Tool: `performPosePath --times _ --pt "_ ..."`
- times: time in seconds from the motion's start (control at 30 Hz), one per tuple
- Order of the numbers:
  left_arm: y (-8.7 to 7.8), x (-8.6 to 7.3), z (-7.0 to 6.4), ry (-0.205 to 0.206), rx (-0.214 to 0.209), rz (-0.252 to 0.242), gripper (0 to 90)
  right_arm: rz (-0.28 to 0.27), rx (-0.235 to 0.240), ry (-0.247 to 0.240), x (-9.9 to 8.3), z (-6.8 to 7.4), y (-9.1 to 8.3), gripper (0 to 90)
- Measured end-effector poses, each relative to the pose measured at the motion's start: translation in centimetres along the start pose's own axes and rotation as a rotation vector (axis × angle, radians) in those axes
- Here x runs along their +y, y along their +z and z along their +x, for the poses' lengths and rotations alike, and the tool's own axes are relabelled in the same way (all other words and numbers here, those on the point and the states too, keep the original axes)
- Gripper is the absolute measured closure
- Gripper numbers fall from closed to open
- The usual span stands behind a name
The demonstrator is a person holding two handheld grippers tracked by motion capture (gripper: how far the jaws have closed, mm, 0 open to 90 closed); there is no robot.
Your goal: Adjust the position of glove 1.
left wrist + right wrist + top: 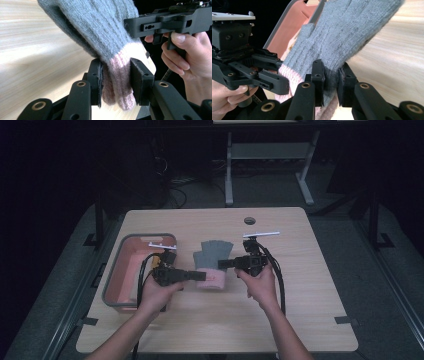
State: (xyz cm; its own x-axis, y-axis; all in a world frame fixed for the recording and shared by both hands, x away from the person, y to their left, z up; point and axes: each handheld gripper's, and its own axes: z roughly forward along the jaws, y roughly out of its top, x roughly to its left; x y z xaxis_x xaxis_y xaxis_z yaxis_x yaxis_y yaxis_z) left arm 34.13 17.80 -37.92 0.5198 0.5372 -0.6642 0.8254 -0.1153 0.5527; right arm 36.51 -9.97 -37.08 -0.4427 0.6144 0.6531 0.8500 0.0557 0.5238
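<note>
The high view is dim, the room black beyond the pale wooden table (300, 285). Both gripper views are brighter; the table's grain blurs, glaring pale beside the sharp grey-and-pink knitted glove (100, 27).

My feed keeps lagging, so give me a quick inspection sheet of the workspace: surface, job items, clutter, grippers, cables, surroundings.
Surface: light wooden table, with a dark round hole near its far edge.
Job's things: grey knit glove with a pink cuff, lying mid-table, fingers pointing away from the person; grey bin with a pink inside at the table's left.
Clutter: nothing seen.
Grippers: left gripper shut on the pink cuff; right gripper shut on the grey knit just above the cuff.
Cables: black cables trail from both grippers back along the forearms.
Surroundings: dark room, a grey table frame beyond the far edge, loose cables on the floor there.
</note>
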Motion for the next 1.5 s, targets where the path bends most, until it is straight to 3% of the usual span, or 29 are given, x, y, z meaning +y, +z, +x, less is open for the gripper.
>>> performPosePath --times 1.03,1.2,1.5 --pt "-3.8 -0.1 1.4 -0.017 0.022 -0.037 64.5 0.05 0.033 -0.05 2.6 3.0 2.8 77.8" --pt "-4.7 -0.1 1.5 -0.02 0.014 -0.059 64.5 0.048 0.041 -0.062 3.1 3.7 3.0 77.9" --pt "-6.8 0.0 1.9 -0.02 0.039 -0.072 64.7 0.053 0.067 -0.075 3.8 5.0 4.4 77.9"
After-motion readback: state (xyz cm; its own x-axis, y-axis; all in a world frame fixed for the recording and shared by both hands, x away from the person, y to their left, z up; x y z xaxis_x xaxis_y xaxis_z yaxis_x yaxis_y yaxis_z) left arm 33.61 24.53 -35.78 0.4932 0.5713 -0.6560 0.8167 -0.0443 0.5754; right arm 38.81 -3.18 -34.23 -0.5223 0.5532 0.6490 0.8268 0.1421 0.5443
